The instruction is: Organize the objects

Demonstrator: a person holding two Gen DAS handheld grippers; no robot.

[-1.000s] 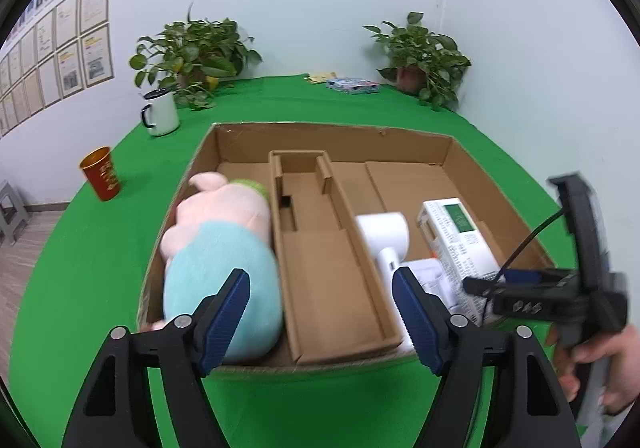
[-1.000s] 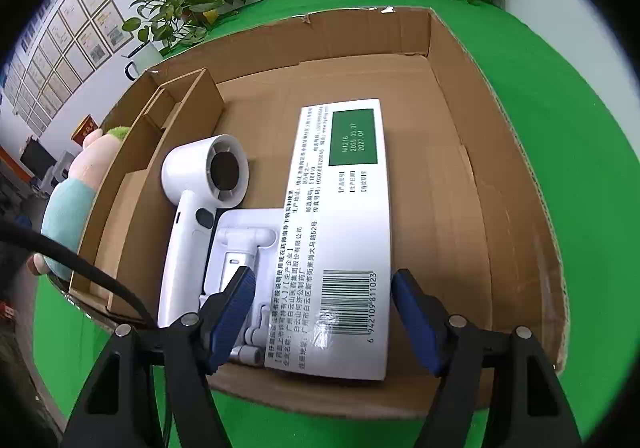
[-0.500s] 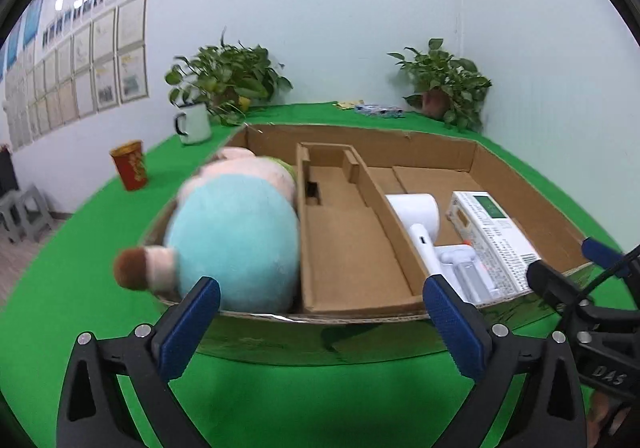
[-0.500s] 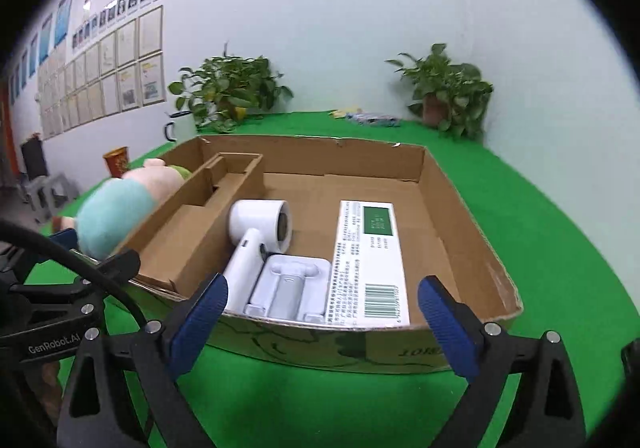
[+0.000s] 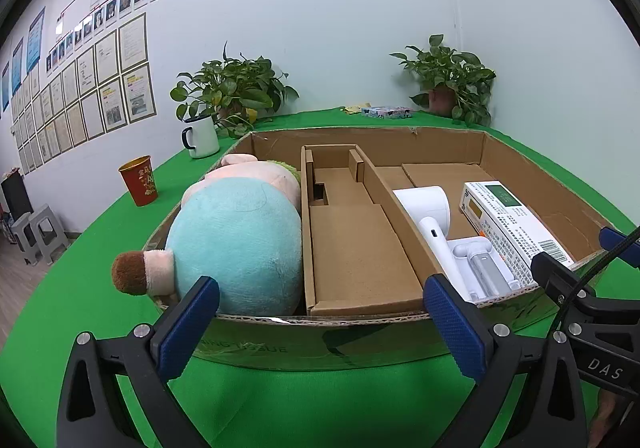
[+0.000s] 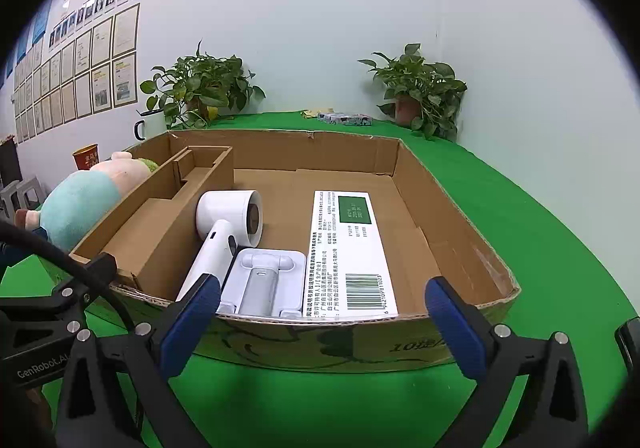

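Both hand-held grippers, left (image 5: 320, 312) and right (image 6: 320, 312), are hanging wide open and empty (jaws having just been spreading) before the cardboard box's (image 6: 320, 344) near wall. The medicine carton (image 6: 352, 248) is lying just beyond the right one, running near to far.

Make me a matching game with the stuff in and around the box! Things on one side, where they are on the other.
Things:
1. plush toy
2. hair dryer
3. white mug
4. red cup

Places:
A. on the green table, beside the leafy plant
B. left part of the box
C. right part of the box, beside the white carton
D. on the green table, left of the box

Pairs: 1-B, 2-C, 3-A, 4-D
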